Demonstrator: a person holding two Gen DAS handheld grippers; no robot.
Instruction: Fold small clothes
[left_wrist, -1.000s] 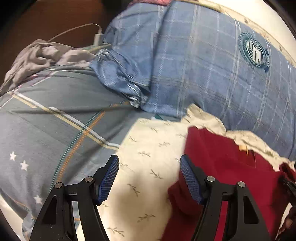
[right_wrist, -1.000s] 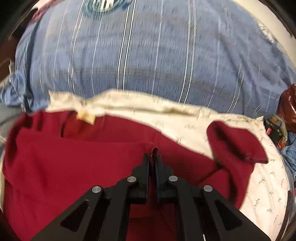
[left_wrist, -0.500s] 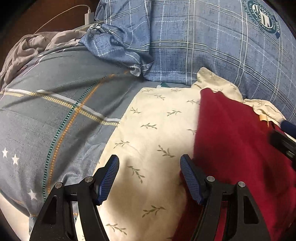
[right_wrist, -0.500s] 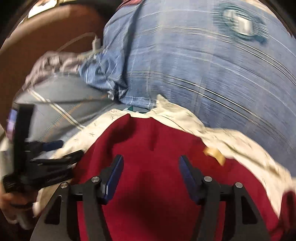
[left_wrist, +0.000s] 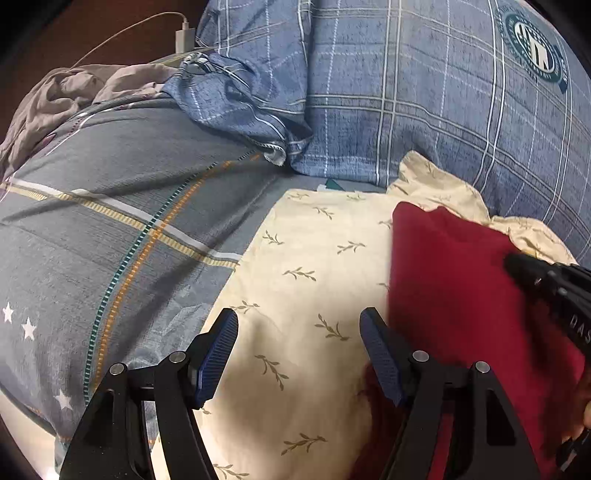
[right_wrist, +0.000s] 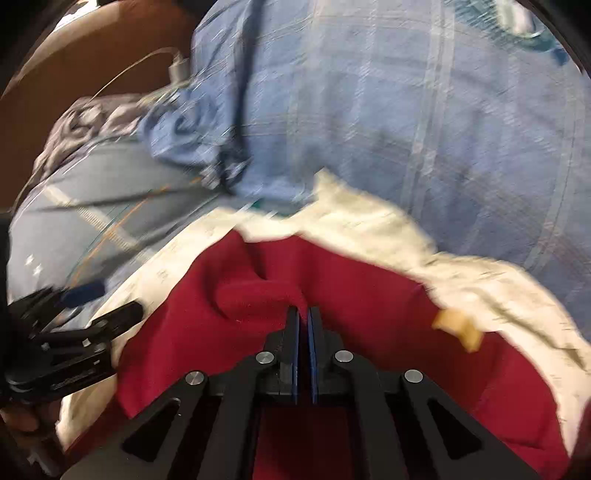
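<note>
A dark red garment (left_wrist: 461, 295) lies on a cream leaf-print cloth (left_wrist: 314, 258) on the bed. In the right wrist view my right gripper (right_wrist: 303, 314) is shut on a raised fold of the red garment (right_wrist: 369, 288), whose tan neck label (right_wrist: 458, 328) shows to the right. My left gripper (left_wrist: 299, 332) stands open just above the cream cloth, with its right finger at the garment's left edge and nothing between the pads. The right gripper (left_wrist: 546, 280) reaches in from the right edge of the left wrist view. The left gripper (right_wrist: 74, 332) shows at the left of the right wrist view.
A large blue plaid pillow (left_wrist: 406, 92) rises behind the cloths. A grey-blue striped bedsheet (left_wrist: 110, 221) with stars spreads to the left. Crumpled grey fabric (left_wrist: 74, 88) and a white charger with its cable (left_wrist: 183, 37) lie at the far left by the brown headboard.
My right gripper let go, swung left across the red garment and shut again on a fold near its left side. My left gripper came lower and closer to the cream cloth.
</note>
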